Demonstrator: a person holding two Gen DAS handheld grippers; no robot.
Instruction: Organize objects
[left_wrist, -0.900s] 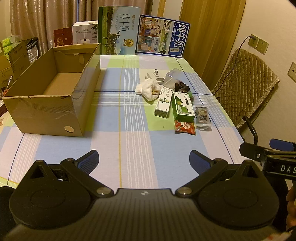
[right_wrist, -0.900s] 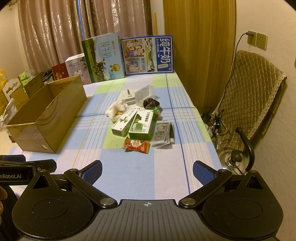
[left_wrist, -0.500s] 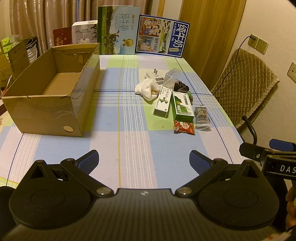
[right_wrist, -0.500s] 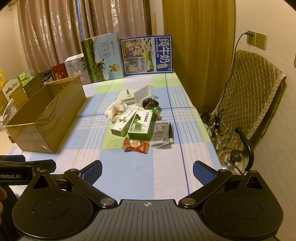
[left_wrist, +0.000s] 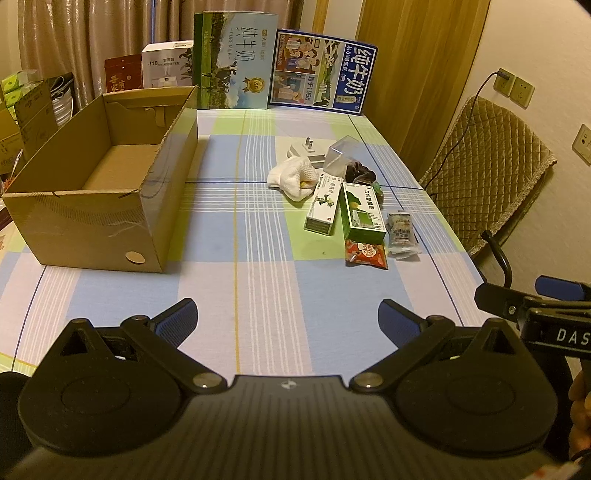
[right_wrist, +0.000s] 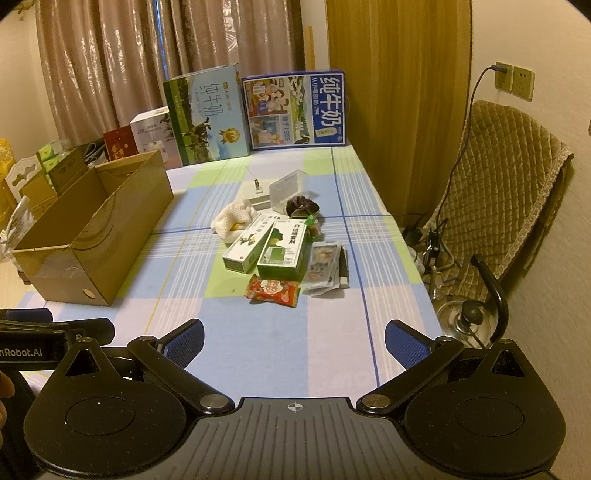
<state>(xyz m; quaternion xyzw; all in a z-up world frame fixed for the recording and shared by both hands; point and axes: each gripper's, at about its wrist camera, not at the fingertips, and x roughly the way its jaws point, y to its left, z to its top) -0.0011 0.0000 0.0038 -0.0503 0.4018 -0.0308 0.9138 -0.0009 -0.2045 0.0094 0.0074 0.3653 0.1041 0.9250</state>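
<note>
Behind the green box (right_wrist: 282, 248), a dark bundle (right_wrist: 301, 205) stays indistinct; both grippers (left_wrist: 288, 319) (right_wrist: 294, 339) gape, unladen.

Barely any change. In the left wrist view the whole scene has slid a hair toward the left edge. The red snack packet (left_wrist: 365, 254), green box (left_wrist: 364, 218), white sock (left_wrist: 293, 178) and cardboard box (left_wrist: 92, 229) all sit slightly further left in frame than before. They have shifted together, so probably the left gripper (left_wrist: 288, 317) turned a touch rightward rather than any item moving. The fisheye warp makes that hard to confirm.
</note>
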